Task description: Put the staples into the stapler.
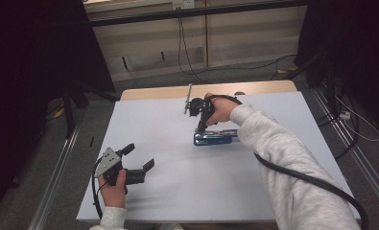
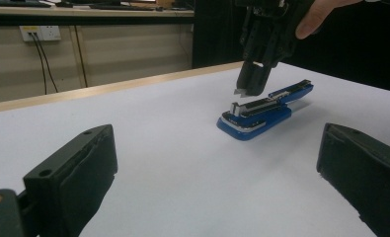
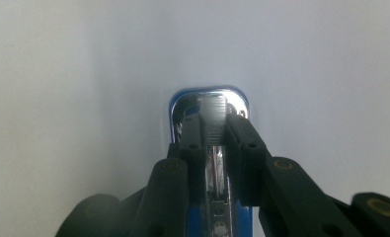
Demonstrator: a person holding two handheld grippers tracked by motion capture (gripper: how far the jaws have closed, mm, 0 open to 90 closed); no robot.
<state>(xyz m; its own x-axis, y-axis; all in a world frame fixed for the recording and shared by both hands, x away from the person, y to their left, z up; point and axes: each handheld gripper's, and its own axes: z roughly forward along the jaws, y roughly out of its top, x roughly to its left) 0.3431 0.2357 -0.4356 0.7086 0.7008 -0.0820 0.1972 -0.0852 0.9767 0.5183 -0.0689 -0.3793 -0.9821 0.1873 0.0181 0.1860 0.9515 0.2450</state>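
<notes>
A blue stapler [image 1: 216, 138] lies on the white bench [image 1: 177, 191], right of centre and toward the far side, with its top arm swung open so the metal staple channel is exposed. The right gripper [image 1: 200, 128] points down onto the stapler's left end. In the right gripper view its jaws are drawn close together on either side of the silver channel [image 3: 214, 148], with a small pale piece [image 2: 243, 92] at their tips that is too small to tell apart; whether the pads actually pinch the metal or merely flank it I cannot tell. The left gripper [image 1: 141, 158] rests on the bench at the near left, well apart from the stapler, its jaws spread wide with nothing between them. Judging by this, the work is the servicing of the stapler's magazine, and it looks partway done: the stapler is already opened and the right jaws are at the channel, while closing the top arm is not yet done and the left gripper has no part in hand.
</notes>
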